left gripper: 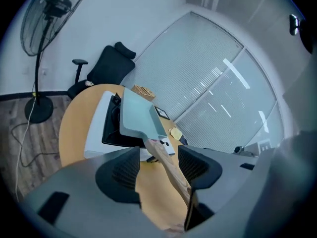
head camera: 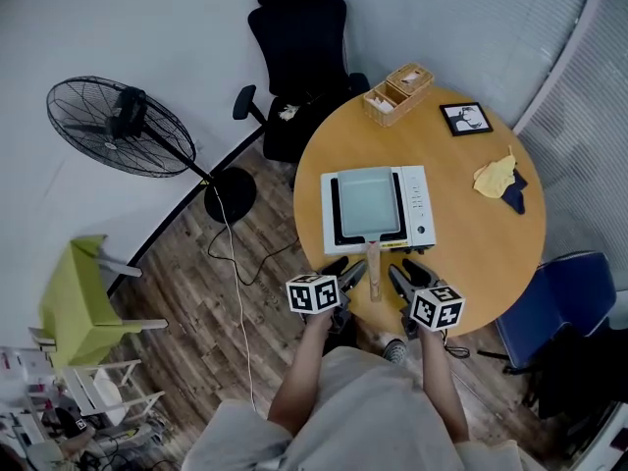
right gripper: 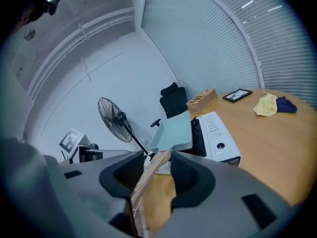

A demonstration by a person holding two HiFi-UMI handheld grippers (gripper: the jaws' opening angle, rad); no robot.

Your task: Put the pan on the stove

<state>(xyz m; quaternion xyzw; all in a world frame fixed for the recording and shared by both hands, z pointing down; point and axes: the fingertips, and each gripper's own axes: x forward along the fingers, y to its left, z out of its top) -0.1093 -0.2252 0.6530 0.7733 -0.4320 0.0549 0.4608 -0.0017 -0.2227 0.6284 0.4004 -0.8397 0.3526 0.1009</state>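
Person's forearms, lowest in the head view, each carrying a gripper at the near edge of a round wooden table. Left gripper: jaws apart; in its own view the pan's wooden handle runs through the gap, close along the right jaw, with clear space to the left jaw, unclamped. Right gripper: jaws likewise apart; in its own view the handle crosses the gap nearer the left jaw, not gripped. From above, the handle lies between the two grippers, which flank it on either side. Pan: square, pale grey-green, seated flat on the black top of a white portable stove in the middle of the table, its handle projecting past the stove's front edge toward the person. Farther back on the table: a wicker basket, a framed picture, and a yellow cloth touching a dark blue cloth. Around the table: a black office chair, a standing fan, a blue chair and a green chair.
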